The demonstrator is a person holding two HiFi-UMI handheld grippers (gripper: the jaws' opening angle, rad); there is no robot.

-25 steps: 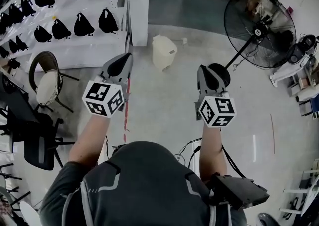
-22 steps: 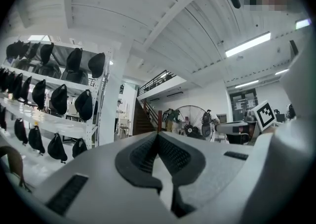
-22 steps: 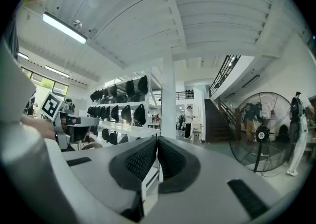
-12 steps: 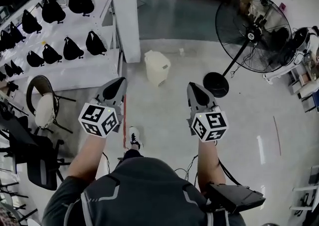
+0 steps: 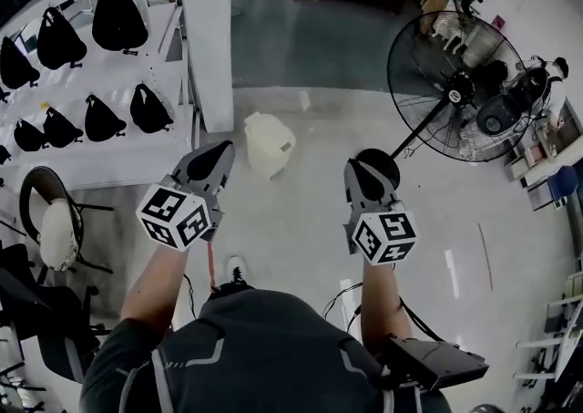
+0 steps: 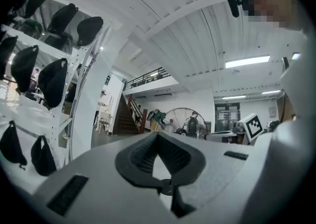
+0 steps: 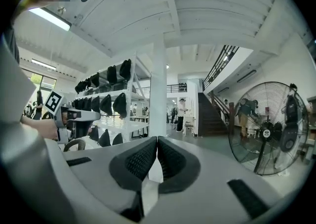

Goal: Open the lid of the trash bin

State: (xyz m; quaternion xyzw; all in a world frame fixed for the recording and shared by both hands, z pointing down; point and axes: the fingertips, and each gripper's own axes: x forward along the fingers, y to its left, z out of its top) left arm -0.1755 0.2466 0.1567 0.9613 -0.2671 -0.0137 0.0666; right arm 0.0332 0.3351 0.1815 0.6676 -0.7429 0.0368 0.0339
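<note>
Well, the trash bin is a small cream one with its lid down. It stands on the grey floor just beside the foot of the white pillar, a spot I take to be chosen to keep it out of the open walkway. From the head view it sits ahead of me and a little left of centre, between the two tongs but well beyond both, so nothing touches it yet.

I hold both tongs up in front of my chest, pointing forward and roughly level. I judge that to be a carrying pose for the approach, not a reach: both gripper views look across the hall at shelving and stairs, and neither shows the bin.

The left tongs are clenched, pad tips meeting with only a small gap lower down, and nothing is between them. The right tongs are clenched too, pads pressed together along their length and empty.

Further out, a white rack of black bags runs along my left, and a large standing fan stands to my right with its round base near the right tongs in the head view.
</note>
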